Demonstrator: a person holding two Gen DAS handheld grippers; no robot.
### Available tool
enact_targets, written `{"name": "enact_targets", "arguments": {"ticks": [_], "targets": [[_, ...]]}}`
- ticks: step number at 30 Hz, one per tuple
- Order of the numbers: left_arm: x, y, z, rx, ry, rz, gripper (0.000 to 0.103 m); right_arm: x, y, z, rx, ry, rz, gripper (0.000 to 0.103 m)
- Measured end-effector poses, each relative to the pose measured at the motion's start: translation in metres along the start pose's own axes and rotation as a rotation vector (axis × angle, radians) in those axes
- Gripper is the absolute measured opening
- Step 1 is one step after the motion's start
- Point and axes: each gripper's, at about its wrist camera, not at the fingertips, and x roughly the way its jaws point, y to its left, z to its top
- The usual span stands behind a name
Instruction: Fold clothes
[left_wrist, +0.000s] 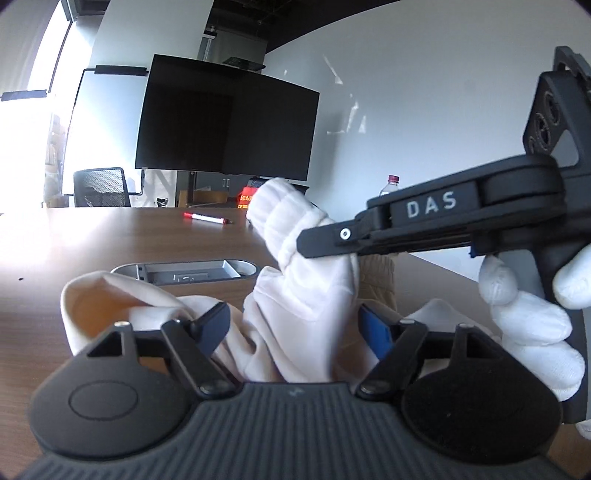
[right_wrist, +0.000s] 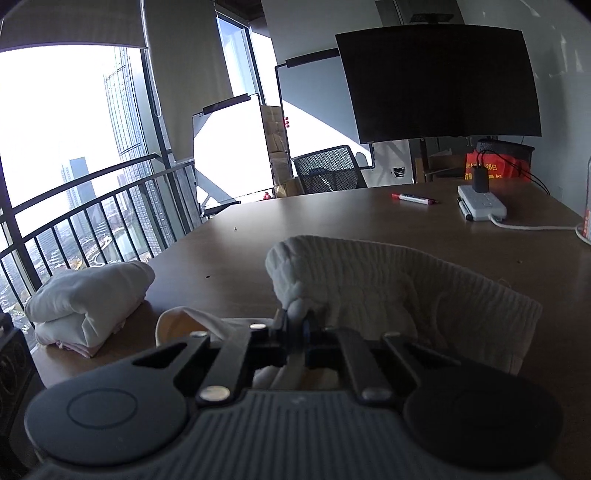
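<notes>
A cream-white knitted garment (left_wrist: 295, 295) lies bunched on the brown table (left_wrist: 110, 229). My left gripper (left_wrist: 295, 328) is open, its blue-padded fingers (left_wrist: 212, 326) spread on either side of a raised fold of the cloth. My right gripper (right_wrist: 297, 325) is shut on a ribbed edge of the same garment (right_wrist: 388, 280) and lifts it. In the left wrist view the right gripper (left_wrist: 321, 240) comes in from the right, held by a white-gloved hand (left_wrist: 528, 325).
A folded white garment (right_wrist: 92, 299) lies at the table's left edge by the window. A red-capped marker (right_wrist: 412, 198), a white power strip (right_wrist: 480, 206) with cable, a bottle (left_wrist: 389, 184), a metal cable hatch (left_wrist: 192, 271), a chair (right_wrist: 327, 170) and a big screen (right_wrist: 439, 81) lie beyond.
</notes>
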Motion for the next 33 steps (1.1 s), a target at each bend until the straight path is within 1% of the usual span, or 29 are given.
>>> {"name": "enact_targets", "arguments": {"ticks": [1,2,3,4,5,6,7,9,10,11,13,15,16,17,18,21,23,25,28,29,30,33], "targets": [[-0.001,0.002,0.001,-0.016,-0.007,0.0,0.074,-0.006,0.007,0.004,-0.016,-0.033,0.029,0.007],[-0.004,0.004,0.004,-0.037,-0.023,-0.001,0.07,-0.012,0.013,0.008,-0.034,-0.062,0.065,0.007],[-0.007,0.003,0.005,-0.045,-0.038,-0.01,0.055,-0.017,0.019,0.01,-0.05,-0.082,0.097,0.007],[-0.009,0.002,0.007,-0.05,-0.051,-0.02,0.045,-0.019,0.023,0.012,-0.06,-0.089,0.123,0.007],[-0.012,0.001,0.009,-0.054,-0.065,-0.03,0.025,-0.021,0.028,0.013,-0.07,-0.095,0.149,0.007],[-0.013,-0.001,0.01,-0.048,-0.073,-0.025,0.016,-0.022,0.031,0.014,-0.076,-0.098,0.166,0.007],[-0.014,-0.004,0.011,-0.037,-0.08,-0.008,0.015,-0.02,0.031,0.014,-0.073,-0.09,0.169,0.008],[-0.01,-0.007,0.014,-0.024,-0.094,0.033,0.013,-0.017,0.027,0.014,-0.054,-0.065,0.175,0.013],[-0.01,-0.006,0.015,-0.032,-0.095,0.049,0.012,-0.018,0.024,0.014,-0.036,-0.052,0.18,0.019],[-0.009,-0.004,0.017,-0.042,-0.096,0.063,0.012,-0.018,0.02,0.014,-0.02,-0.046,0.186,0.031],[-0.009,0.001,0.02,-0.064,-0.1,0.097,0.012,-0.018,0.01,0.013,0.005,-0.039,0.19,0.046],[-0.013,0.008,0.025,-0.102,-0.122,0.143,0.01,-0.016,0.001,0.012,0.027,-0.018,0.178,0.053],[-0.014,0.013,0.027,-0.13,-0.132,0.159,0.01,-0.014,-0.003,0.012,0.038,-0.007,0.166,0.059],[-0.016,0.018,0.03,-0.16,-0.14,0.176,0.007,-0.012,-0.007,0.011,0.051,0.004,0.145,0.059],[-0.017,0.024,0.033,-0.19,-0.149,0.192,0.006,-0.011,-0.011,0.011,0.065,0.012,0.129,0.059],[-0.021,0.036,0.04,-0.254,-0.168,0.245,0.006,-0.012,-0.024,0.01,0.101,0.017,0.117,0.06],[-0.022,0.04,0.043,-0.28,-0.171,0.286,0.006,-0.015,-0.034,0.007,0.118,0.023,0.111,0.063],[-0.024,0.044,0.045,-0.314,-0.163,0.317,0.006,-0.018,-0.039,0.003,0.128,0.023,0.112,0.063],[-0.027,0.052,0.048,-0.364,-0.156,0.361,0.006,-0.02,-0.041,0.0,0.121,0.005,0.097,0.072],[-0.028,0.055,0.049,-0.378,-0.155,0.38,0.006,-0.019,-0.041,0.0,0.118,0.002,0.091,0.072],[-0.028,0.057,0.049,-0.383,-0.152,0.392,0.006,-0.018,-0.04,-0.001,0.116,0.001,0.093,0.072],[-0.026,0.057,0.046,-0.369,-0.13,0.377,0.006,-0.013,-0.039,-0.004,0.084,-0.014,0.082,0.072]]}}
